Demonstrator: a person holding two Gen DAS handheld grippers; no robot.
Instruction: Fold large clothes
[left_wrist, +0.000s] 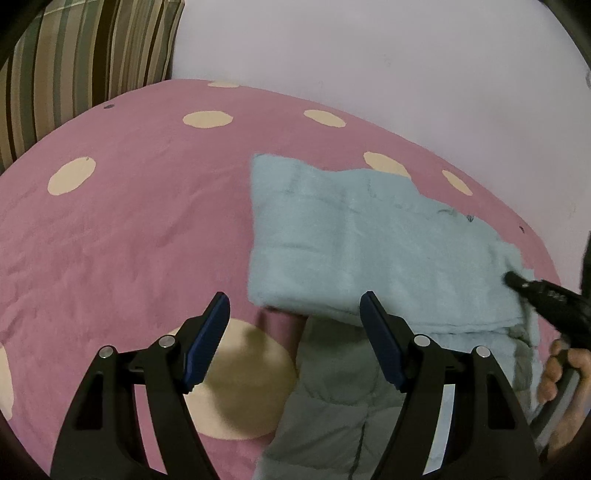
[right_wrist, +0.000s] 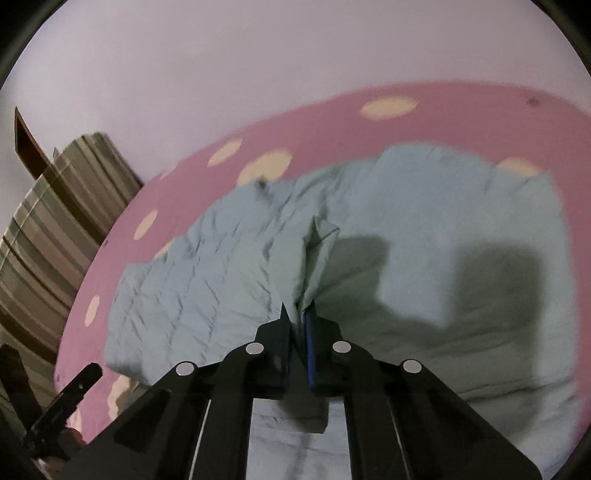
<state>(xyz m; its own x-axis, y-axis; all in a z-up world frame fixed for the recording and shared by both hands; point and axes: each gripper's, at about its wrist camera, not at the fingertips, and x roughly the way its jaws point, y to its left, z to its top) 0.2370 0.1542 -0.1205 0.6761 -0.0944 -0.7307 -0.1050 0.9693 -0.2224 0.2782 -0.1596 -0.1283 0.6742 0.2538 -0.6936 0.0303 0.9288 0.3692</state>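
A large pale blue padded garment (left_wrist: 369, 240) lies partly folded on the pink bedspread (left_wrist: 129, 221) with cream dots. My left gripper (left_wrist: 295, 306) is open and empty, just above the garment's near folded edge. My right gripper (right_wrist: 297, 314) is shut on a pinched fold of the garment (right_wrist: 314, 254), lifting it off the rest of the cloth. In the left wrist view the right gripper (left_wrist: 517, 280) shows at the garment's right edge, with the person's hand (left_wrist: 561, 373) behind it.
A striped pillow (left_wrist: 74, 74) stands at the bed's far left against the pale wall (left_wrist: 369, 55). It also shows in the right wrist view (right_wrist: 55, 229). The left gripper (right_wrist: 66, 398) appears at lower left in the right wrist view.
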